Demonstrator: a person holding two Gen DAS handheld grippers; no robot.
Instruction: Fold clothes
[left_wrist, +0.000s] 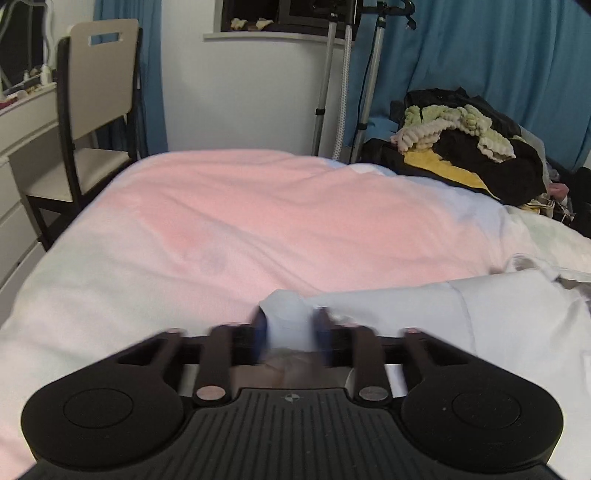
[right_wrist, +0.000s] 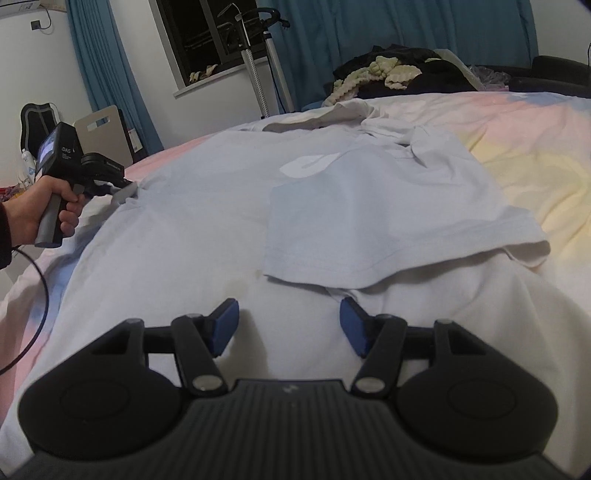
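White T-shirt (right_wrist: 207, 206) in left gripper (left_wrist: 290, 326)

Soft, even indoor light, no glare; the window (right_wrist: 207, 40) is dark. The left gripper (left_wrist: 291, 328) tips are motion-blurred. Fisheye bends far edges, with dark vignette at the corners.

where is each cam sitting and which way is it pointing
Left wrist: on the left gripper, low over the bed, facing a chair and window wall; its fingers pinch white shirt cloth.
Right wrist: on the right gripper, open above the shirt, facing the window; the left hand shows.
Shared: shirt, clothes pile.
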